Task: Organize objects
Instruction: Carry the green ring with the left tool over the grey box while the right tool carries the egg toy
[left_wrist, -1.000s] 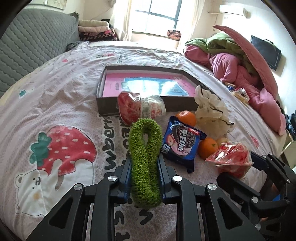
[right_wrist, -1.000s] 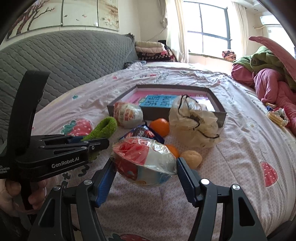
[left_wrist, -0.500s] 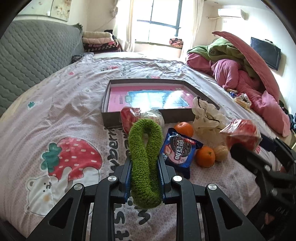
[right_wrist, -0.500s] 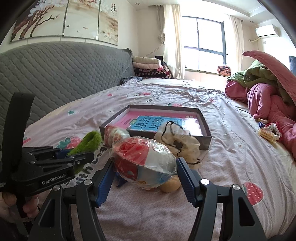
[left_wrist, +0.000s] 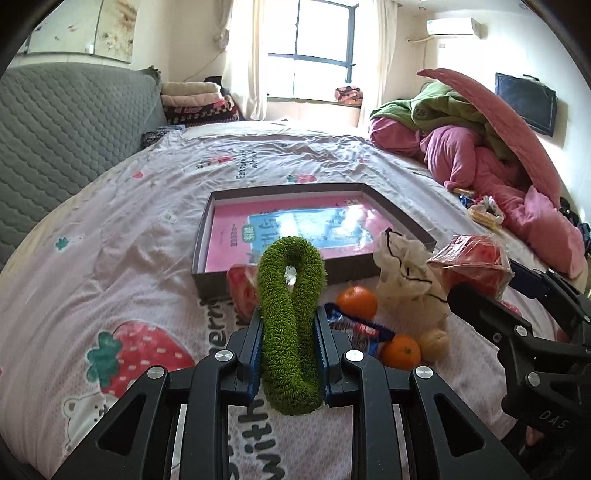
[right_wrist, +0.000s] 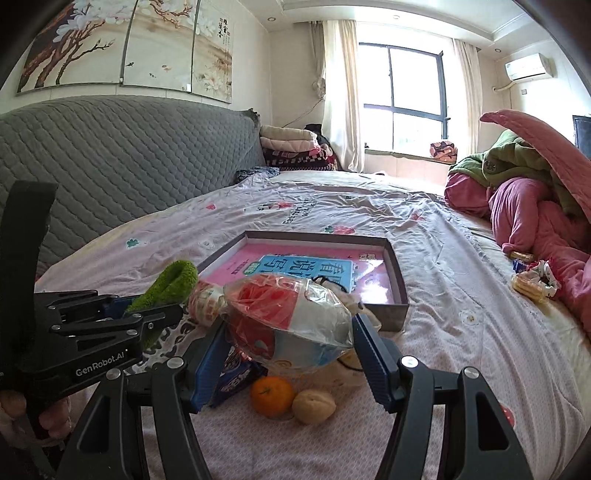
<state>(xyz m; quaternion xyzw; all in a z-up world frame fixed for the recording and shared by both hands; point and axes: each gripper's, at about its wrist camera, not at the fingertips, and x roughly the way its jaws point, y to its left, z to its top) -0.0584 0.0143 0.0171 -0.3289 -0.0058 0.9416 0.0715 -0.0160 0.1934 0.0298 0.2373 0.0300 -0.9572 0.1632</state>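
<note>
A: Left tool (left_wrist: 289, 354) is pinching the green loop (left_wrist: 290, 314), lifted over the bed (left_wrist: 129, 229). Right tool (right_wrist: 290, 363) is clamping the snack bag (right_wrist: 288, 317), held near the box (right_wrist: 395, 273).
B: Left view is showing two oranges (left_wrist: 357, 302), one drawstring pouch (left_wrist: 406, 280). Right view is showing only one orange (right_wrist: 272, 396), plus one walnut (right_wrist: 314, 406).

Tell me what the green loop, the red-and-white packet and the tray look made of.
Green loop: soft chenille-like fabric, judging by its fuzzy nubbed pile. Red-and-white packet: thin glossy plastic film, crinkled with bright glare. Tray: probably stiff matte grey cardboard, given its thin straight walls and sharp corners.
</note>
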